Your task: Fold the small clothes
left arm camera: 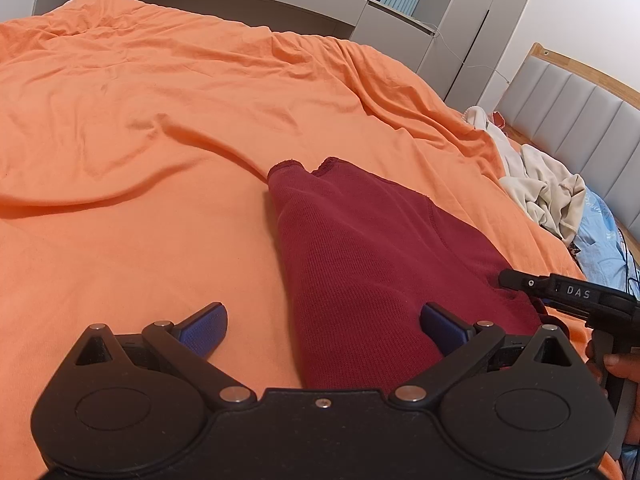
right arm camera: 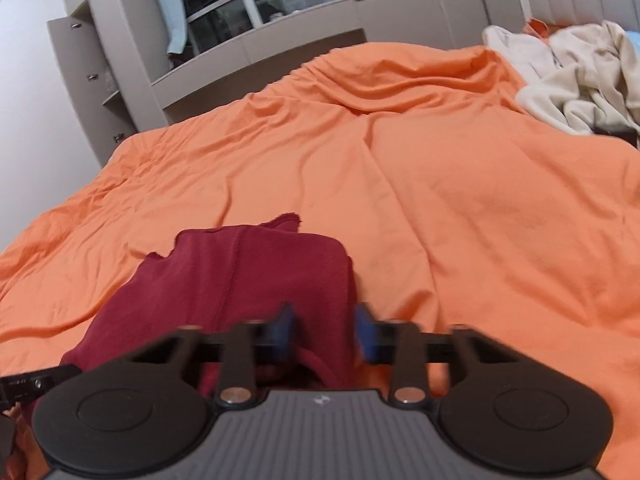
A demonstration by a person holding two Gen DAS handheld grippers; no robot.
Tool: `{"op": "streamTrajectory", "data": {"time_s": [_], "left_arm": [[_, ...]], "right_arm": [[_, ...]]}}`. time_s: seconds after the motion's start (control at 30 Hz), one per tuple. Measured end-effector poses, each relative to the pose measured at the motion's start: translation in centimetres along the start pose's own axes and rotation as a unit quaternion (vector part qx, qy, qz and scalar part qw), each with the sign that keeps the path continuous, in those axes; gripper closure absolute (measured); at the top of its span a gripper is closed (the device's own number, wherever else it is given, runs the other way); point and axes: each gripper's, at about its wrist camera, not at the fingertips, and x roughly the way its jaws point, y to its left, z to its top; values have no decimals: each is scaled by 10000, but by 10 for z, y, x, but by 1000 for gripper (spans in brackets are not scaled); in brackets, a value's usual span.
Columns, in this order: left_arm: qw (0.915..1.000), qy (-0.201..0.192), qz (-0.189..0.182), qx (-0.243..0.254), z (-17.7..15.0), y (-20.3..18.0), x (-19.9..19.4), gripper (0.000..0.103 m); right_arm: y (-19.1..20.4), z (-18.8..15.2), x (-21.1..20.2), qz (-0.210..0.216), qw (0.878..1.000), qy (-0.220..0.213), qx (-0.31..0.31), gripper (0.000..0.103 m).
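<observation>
Both sets of jaws stand open and hold nothing: the left gripper (left arm camera: 323, 330) has its blue pads spread wide over the near part of the cloth, and the right gripper (right arm camera: 325, 334) has its blue pads a little way apart, with the near right edge of the cloth between them but not pinched yet. Biggest of all is the orange bed sheet (left arm camera: 160, 128), soft and full of wrinkles, so it may bunch up if a finger drags on it. On it, close to both grippers, lies the dark red knit garment (left arm camera: 360, 248), already doubled over into a long shape with its ragged hem (right arm camera: 286, 218) at the far end. It looks light, soft and floppy, with a ribbed knit that should not slip much in the rubbery pads. It will sag and not keep its shape, so I think it is best to pinch it at the near corners or along an edge, through all the layers at once, one gripper to each side. A pile of cream clothes (right arm camera: 576, 76) sits well apart near the padded headboard (left arm camera: 580, 120). A small seam (right arm camera: 234, 276) runs down the red cloth.
</observation>
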Motion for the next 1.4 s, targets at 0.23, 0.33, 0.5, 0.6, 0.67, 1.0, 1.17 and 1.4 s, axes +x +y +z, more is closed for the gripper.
{"op": "streamTrajectory", "data": {"time_s": [0.23,0.33,0.5,0.6,0.67,1.0,1.17,1.4], "left_arm": [[10000,-2,1,1,0,0,0,0],[10000,-1,0,-1,0,0,0,0],[10000,-2,1,1,0,0,0,0],[10000,-2,1,-1,0,1,0,0],[10000,-2,0,-2,0,1,0,0],[9996,132,-205,-130,5,3,6,0],[9986,269,-398,-198,9,8,14,0],[9978,360,-508,-221,13,8,22,0]], "right_arm": [[43,-9,-11,-64,9904,-384,-1323,87],[65,-16,-12,-123,9784,-476,-2010,87],[53,-9,-6,-286,9867,-348,-1562,80],[27,-3,-2,-318,9951,-179,-915,62],[13,-1,2,-205,9983,-74,-548,54],[-38,2,30,733,9934,426,770,41],[-43,-1,34,872,9908,522,899,45],[-29,-1,30,814,9936,415,671,72]]}}
